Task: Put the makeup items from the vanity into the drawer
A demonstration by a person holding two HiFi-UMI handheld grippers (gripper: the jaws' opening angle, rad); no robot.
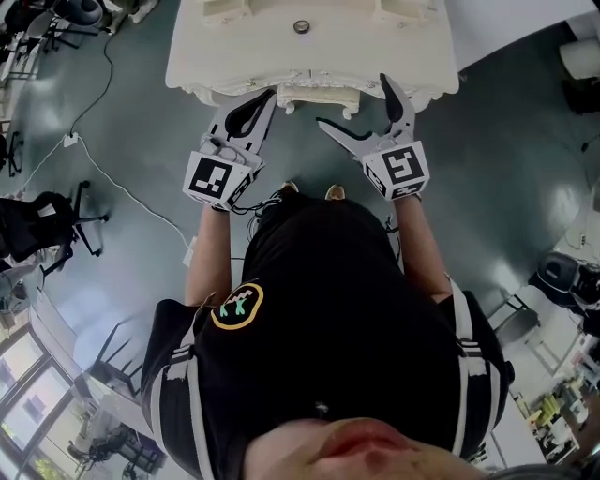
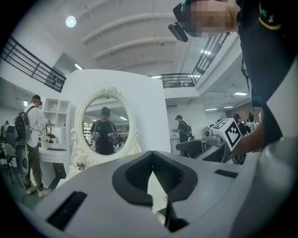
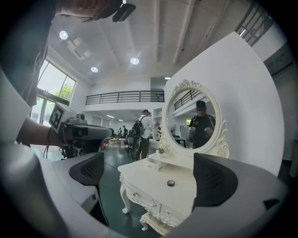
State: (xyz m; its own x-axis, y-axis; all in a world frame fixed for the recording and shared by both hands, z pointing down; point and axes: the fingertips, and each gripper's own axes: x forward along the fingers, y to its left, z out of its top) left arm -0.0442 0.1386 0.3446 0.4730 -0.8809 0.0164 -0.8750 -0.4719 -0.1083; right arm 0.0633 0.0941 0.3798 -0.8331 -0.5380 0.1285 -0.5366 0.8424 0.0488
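- Where the head view looks down on the white vanity [image 1: 394,47], the small round makeup item [image 1: 301,26] lies on the tabletop, towards its back edge and about midway across.
- It sits ahead of both grippers and well apart from them, beyond the vanity's front edge, where their tips hover.
- Seen from above, it is a dark ring lying flat with its round face up, so no long axis or pointing direction can be told.
- The left gripper [image 1: 267,98] has its jaws together, while the right gripper [image 1: 354,101] has its jaws spread wide with nothing between them.
- From the left gripper view, the left gripper [image 2: 152,155] has its dark pads meeting at the tip and grips nothing. The oval mirror [image 2: 104,122] stands beyond it, and the makeup item does not show.
- From the right gripper view, the right gripper [image 3: 149,173] is fully spread and empty.
- The makeup item [image 3: 171,183] appears between the two jaws but far past them, flat on the vanity [image 3: 186,195] top.
- It lies in front of the mirror [image 3: 193,122] and behind the drawer fronts [image 3: 148,201].
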